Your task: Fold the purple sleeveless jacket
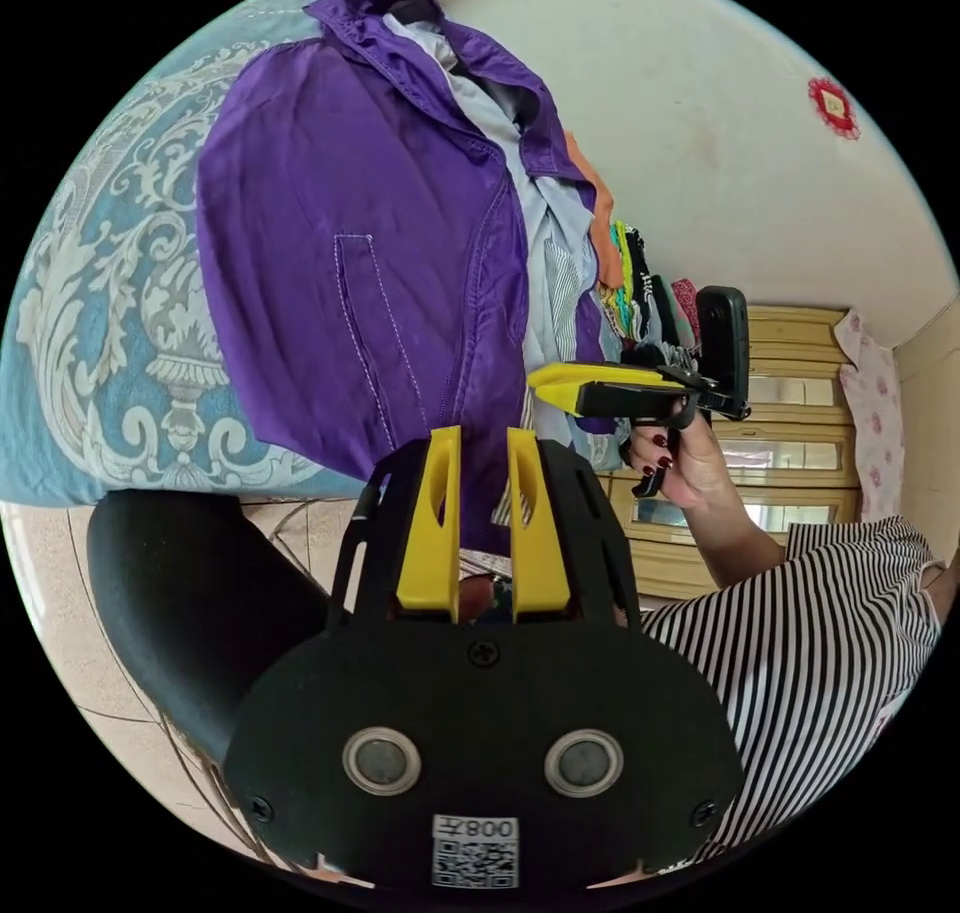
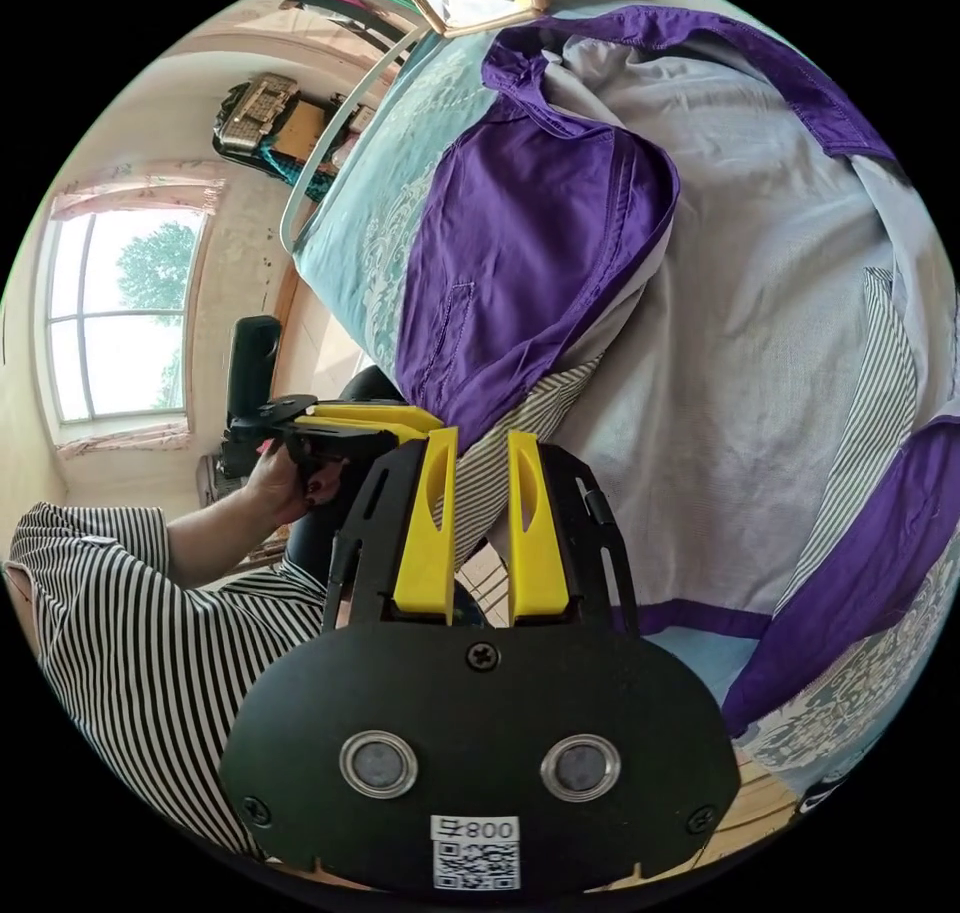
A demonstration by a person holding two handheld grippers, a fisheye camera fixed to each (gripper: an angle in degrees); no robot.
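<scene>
Purple jacket (image 1: 360, 253) spread on the bed (image 1: 110, 283), over the blue patterned cover, one front panel folded across and the pale grey lining (image 2: 760, 283) laid bare beside it. Striped inner facing (image 2: 520, 433) along the jacket's hem edge. Pile of coloured clothes (image 1: 640, 293) at the far side of the jacket, against the wall.

Left gripper (image 1: 483, 473) at the jacket's lower hem, yellow jaws parted with purple cloth running down between them; cannot tell whether pressing on it. Same gripper (image 2: 420, 419) in the right gripper view, held in a hand (image 2: 285, 483) at the hem corner of the jacket, jaws nearly together there.

Right gripper (image 2: 482, 473) at the jacket's hem near the striped facing, jaws apart, cloth lying between; grip unclear. Same gripper (image 1: 545, 381) in the left gripper view, held in a hand (image 1: 690, 458), tips against the lining edge, looking nearly closed.

Striped sleeve (image 1: 830, 633) beside the jacket. Black chair back (image 1: 190, 613) below the bed edge. Window (image 2: 120, 323) far from the jacket.
</scene>
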